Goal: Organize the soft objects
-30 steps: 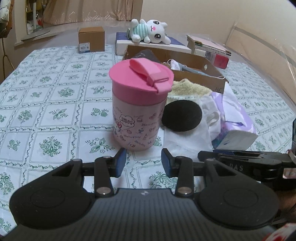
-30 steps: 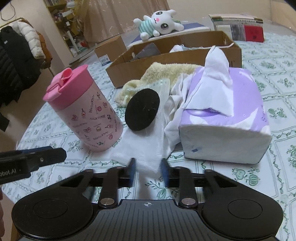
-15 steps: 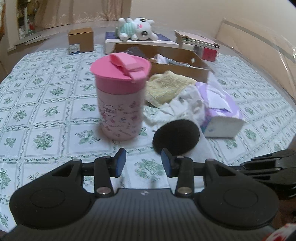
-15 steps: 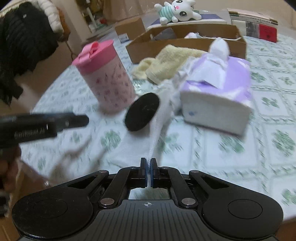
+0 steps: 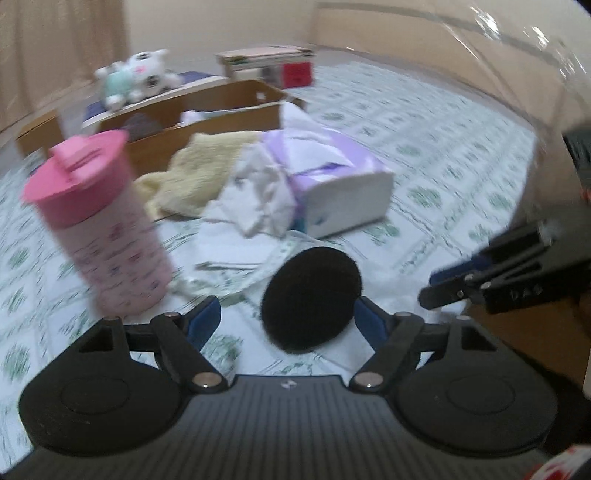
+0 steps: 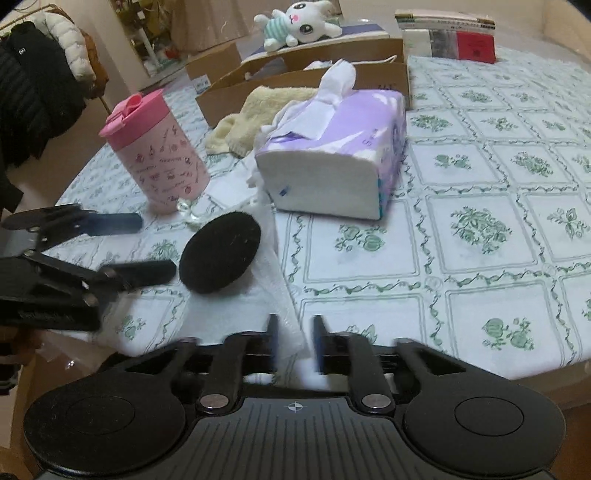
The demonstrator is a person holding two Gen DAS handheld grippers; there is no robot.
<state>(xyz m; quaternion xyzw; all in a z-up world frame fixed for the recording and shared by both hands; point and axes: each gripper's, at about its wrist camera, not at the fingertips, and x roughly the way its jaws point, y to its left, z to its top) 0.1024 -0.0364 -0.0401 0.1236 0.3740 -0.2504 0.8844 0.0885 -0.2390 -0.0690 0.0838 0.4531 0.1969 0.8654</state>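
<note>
A black round pad [image 5: 310, 299] lies on a white tissue sheet [image 6: 273, 295] near the table's front edge. My left gripper [image 5: 288, 321] has it between its blue fingers, one on each side. Its jaws are opening wide and the pads do not press on it. In the right wrist view my left gripper [image 6: 147, 245] reaches the pad [image 6: 219, 253] from the left. My right gripper [image 6: 295, 332] is low at the sheet's near corner. Its jaws are opening, with the sheet's edge loose between them. A yellow towel [image 5: 199, 170] and a crumpled white cloth [image 5: 258, 192] lie behind.
A pink lidded cup [image 6: 155, 151] stands left of the pad. A purple tissue pack [image 6: 332, 147] sits behind the pad. Farther back are a cardboard box [image 6: 295, 79], a plush toy [image 6: 299, 24] and books [image 6: 447, 37]. The table edge runs just under my right gripper.
My right gripper shut on the tissue sheet, dragged it and the black pad toward the front edge, then parted its jaws. My left gripper rolled, moved up to the pad and spread wide.
</note>
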